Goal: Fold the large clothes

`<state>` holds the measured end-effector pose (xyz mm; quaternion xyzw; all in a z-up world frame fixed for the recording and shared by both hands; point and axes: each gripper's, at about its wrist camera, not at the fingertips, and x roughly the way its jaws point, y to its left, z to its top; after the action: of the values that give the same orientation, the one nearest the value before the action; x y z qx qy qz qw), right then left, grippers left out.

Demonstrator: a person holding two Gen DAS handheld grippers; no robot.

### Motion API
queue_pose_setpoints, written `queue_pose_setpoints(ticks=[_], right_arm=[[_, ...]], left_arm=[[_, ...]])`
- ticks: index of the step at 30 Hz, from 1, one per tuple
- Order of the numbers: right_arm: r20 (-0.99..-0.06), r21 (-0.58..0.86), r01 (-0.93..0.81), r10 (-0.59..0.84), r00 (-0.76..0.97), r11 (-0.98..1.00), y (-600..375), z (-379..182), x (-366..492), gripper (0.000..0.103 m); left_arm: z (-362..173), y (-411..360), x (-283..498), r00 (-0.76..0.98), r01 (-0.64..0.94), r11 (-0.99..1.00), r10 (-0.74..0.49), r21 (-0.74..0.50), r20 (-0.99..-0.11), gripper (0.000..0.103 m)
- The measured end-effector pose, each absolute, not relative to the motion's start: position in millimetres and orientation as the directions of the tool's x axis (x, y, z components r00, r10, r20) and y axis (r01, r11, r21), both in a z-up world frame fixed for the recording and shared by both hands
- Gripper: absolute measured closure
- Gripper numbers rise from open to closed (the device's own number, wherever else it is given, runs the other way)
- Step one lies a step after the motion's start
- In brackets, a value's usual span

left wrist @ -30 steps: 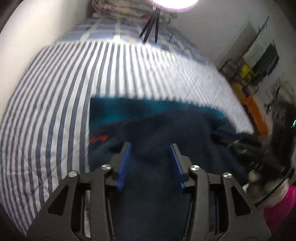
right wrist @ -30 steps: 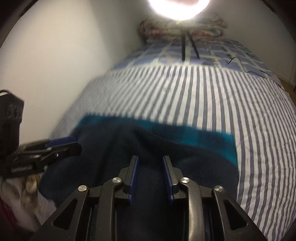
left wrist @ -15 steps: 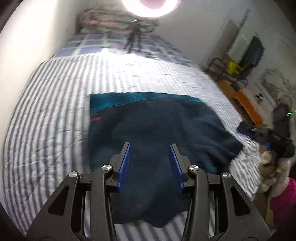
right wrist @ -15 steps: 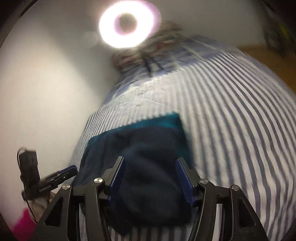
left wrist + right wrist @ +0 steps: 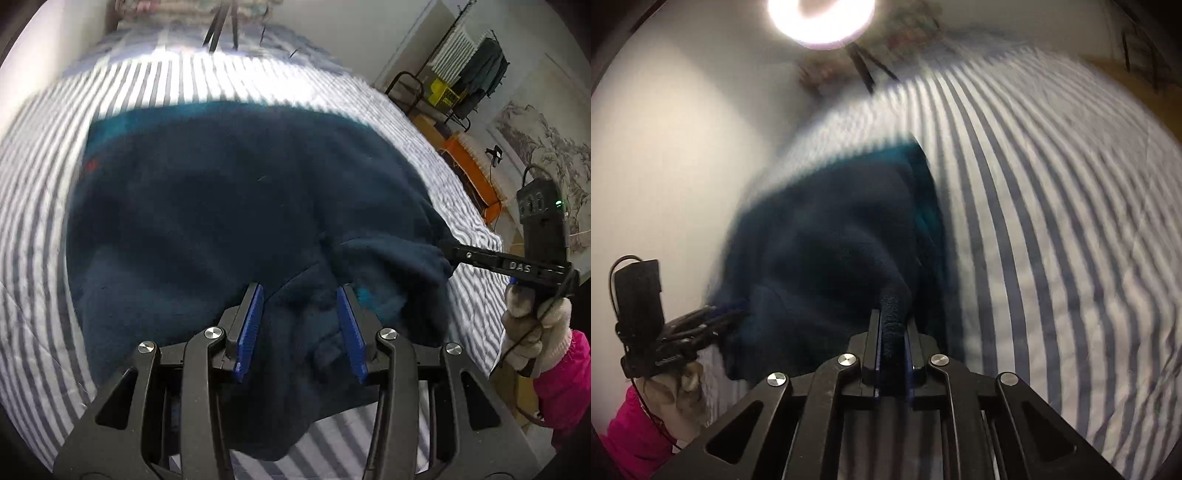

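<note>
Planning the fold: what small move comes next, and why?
Probably close the left gripper on the navy fleece garment: its jaws stand open over a bunched edge, while the right gripper already pinches the other edge.

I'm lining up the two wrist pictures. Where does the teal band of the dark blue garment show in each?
Left wrist: the teal band runs along the dark blue garment's far edge, upper left.
Right wrist: the teal band sits at the garment's far right corner, just above centre, blurred.
Shared landmark: the striped bedspread under the garment.
</note>
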<state>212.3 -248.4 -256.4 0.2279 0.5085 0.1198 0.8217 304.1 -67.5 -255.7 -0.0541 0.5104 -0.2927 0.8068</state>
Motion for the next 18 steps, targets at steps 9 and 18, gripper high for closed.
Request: queue_pose_setpoints(ticks=[9,18], right_arm=[[-0.773,0.4,-0.058,0.371,0.515,0.915,-250,-213,206,0.066],[-0.695,0.495,-0.02,0.41,0.59,0.869,-281,-208,233,0.02]], left_arm=[[-207,-13,292,0.404,0.365,0.829,-0.551,-0.424,-0.73,0.05],[-255,84,328,0.402,-0.037,0.744,-0.601,-0.668,-0.691,0.033]])
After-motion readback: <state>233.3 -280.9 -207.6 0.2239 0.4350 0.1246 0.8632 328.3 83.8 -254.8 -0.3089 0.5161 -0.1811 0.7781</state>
